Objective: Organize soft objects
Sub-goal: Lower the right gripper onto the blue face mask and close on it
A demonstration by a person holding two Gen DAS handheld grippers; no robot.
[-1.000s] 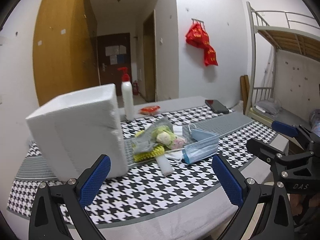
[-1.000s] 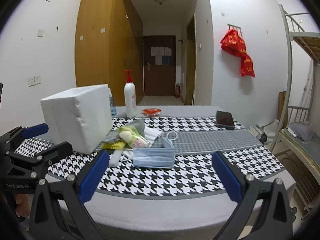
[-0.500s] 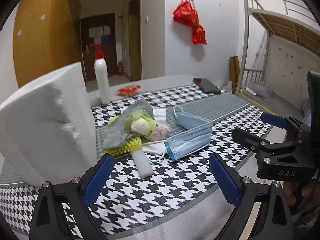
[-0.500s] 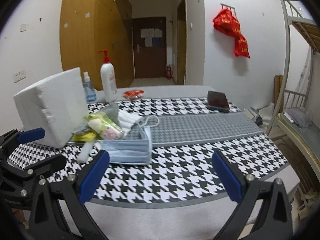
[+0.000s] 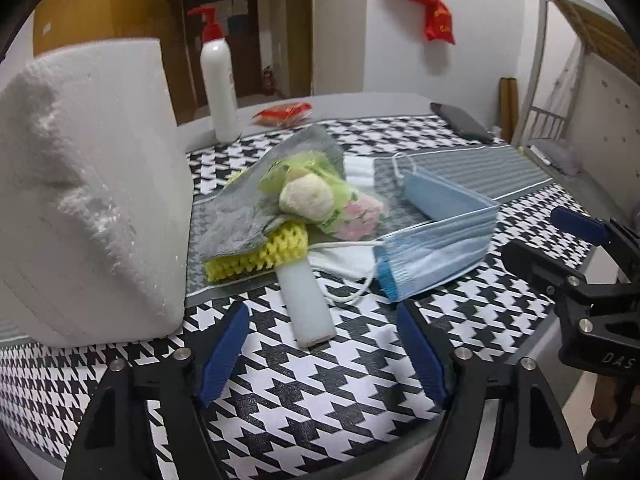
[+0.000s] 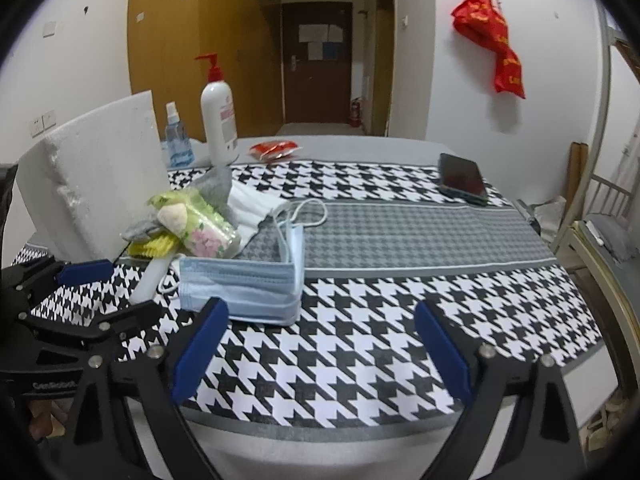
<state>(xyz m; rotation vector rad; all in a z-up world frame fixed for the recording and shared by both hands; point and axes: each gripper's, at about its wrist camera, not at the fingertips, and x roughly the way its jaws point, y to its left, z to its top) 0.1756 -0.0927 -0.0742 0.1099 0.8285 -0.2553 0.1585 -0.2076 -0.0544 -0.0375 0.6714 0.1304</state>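
Left wrist view: the left gripper (image 5: 322, 354) and right gripper (image 6: 320, 350) hang spread and empty, jaws closing, before a soft pile on the table (image 5: 280, 400).
The blue masks (image 5: 436, 248) look light and floppy, best pinched at a folded edge; the clear bag (image 5: 320, 196) of soft bits, lying on a grey cloth (image 5: 240, 220), may slip.

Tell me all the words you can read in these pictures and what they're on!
"DAS": on the black body of the right gripper, seen from the left wrist camera.
"GenRobot": my best reading of blurred print on the left gripper, seen from the right wrist camera.
Pump bottle: pink label, too small to read.
Red hanging decoration: gold characters, too blurred.
Papers on the far door: unreadable.
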